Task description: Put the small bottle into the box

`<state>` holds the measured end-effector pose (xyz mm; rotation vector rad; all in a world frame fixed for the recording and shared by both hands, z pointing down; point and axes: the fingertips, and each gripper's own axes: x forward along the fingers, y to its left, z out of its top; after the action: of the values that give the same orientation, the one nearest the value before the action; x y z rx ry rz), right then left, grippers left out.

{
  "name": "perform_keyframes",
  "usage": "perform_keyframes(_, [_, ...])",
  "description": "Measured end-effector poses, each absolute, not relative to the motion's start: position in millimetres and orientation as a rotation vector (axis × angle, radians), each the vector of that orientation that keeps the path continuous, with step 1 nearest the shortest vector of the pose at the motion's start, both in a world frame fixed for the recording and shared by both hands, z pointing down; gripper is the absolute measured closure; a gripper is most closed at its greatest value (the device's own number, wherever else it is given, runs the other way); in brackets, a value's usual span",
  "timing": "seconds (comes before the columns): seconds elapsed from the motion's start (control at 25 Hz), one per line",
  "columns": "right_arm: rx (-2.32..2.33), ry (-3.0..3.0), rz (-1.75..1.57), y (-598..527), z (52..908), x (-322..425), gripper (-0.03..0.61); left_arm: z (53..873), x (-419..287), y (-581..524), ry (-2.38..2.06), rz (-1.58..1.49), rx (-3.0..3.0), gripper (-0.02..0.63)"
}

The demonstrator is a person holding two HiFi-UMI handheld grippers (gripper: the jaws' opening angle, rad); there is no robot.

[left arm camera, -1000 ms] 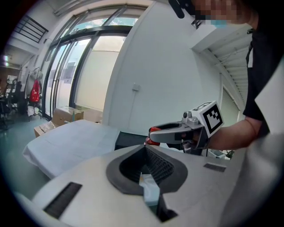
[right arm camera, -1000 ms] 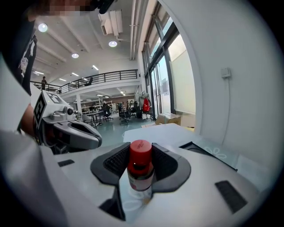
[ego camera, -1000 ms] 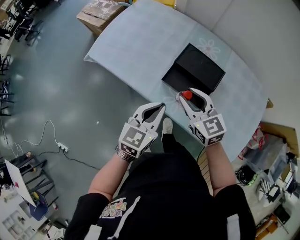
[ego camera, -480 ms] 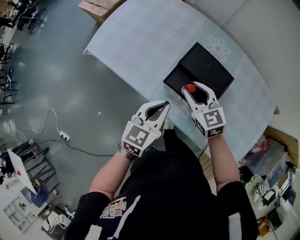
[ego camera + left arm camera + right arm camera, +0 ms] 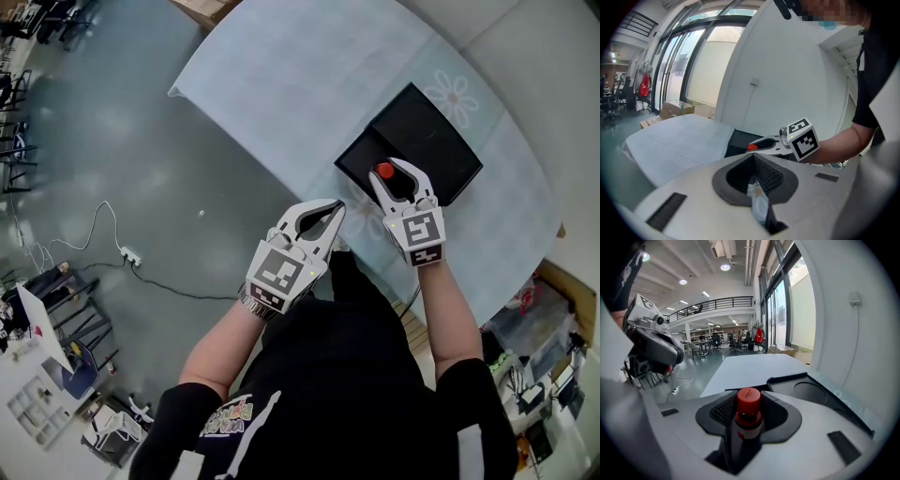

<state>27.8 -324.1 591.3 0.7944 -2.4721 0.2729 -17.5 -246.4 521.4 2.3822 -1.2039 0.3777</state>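
The small dark bottle (image 5: 383, 172) with a red cap (image 5: 748, 401) stands upright between the jaws of my right gripper (image 5: 395, 173), which is shut on it. That gripper hovers over the near left part of the open black box (image 5: 433, 131), which lies on the pale blue tablecloth (image 5: 281, 84). In the right gripper view the box (image 5: 813, 391) lies just ahead, a round recess in its floor. My left gripper (image 5: 336, 204) hangs off the table's near edge, left of the right one, jaws shut with nothing held. From the left gripper view, the right gripper (image 5: 765, 144) and box (image 5: 738, 140) show ahead.
The table's near edge runs diagonally just in front of both grippers. A cardboard box (image 5: 208, 7) sits on the floor beyond the table's far left corner. A power strip and cable (image 5: 127, 255) lie on the grey floor at left. Clutter fills the lower right corner (image 5: 544, 412).
My right gripper has carried the bottle forward from the table's near edge to over the box's near left part. The left gripper has stayed beside the edge.
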Motion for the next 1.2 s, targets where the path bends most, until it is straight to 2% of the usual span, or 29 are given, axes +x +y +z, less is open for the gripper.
perform_keyframes(0.84, [0.803, -2.422, 0.211, -319.4, 608.2, 13.8, 0.413, 517.4, -34.9, -235.9, -1.169, 0.382, 2.401, 0.606])
perform_keyframes(1.2, [0.992, -2.380, 0.187, -292.0, 566.3, 32.2, 0.405, 487.6, -51.2, -200.7, -1.129, 0.356, 2.490, 0.606])
